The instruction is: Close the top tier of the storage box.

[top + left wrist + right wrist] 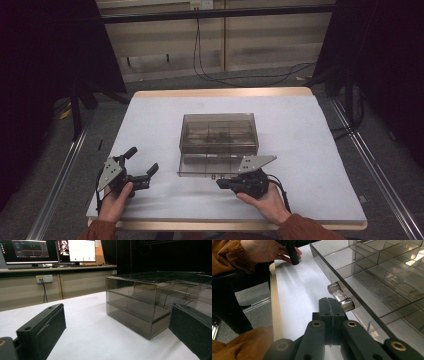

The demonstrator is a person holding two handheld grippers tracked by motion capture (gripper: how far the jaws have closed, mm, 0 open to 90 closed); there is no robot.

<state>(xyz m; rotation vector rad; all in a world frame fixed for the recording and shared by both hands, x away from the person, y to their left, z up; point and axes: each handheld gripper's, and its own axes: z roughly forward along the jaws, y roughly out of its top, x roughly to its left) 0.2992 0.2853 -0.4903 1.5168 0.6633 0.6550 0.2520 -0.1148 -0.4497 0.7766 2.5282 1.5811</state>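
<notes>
Left gripper (143, 161) gapes wide over the matte white table (150, 120), right gripper (329, 305) pressed together beside the smoky clear-plastic drawer's (212, 166) glassy handle (340, 296).

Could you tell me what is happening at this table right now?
A person is working a smoky transparent drawer organizer on the white table with two handheld grippers. Its bottom drawer stands pulled out toward the person. The right gripper has its jaws closed together right at the drawer's clear handle, beside it rather than around it. The left gripper rests on the table off to the left, jaws wide open, holding nothing. The compartments that show look empty.
</notes>
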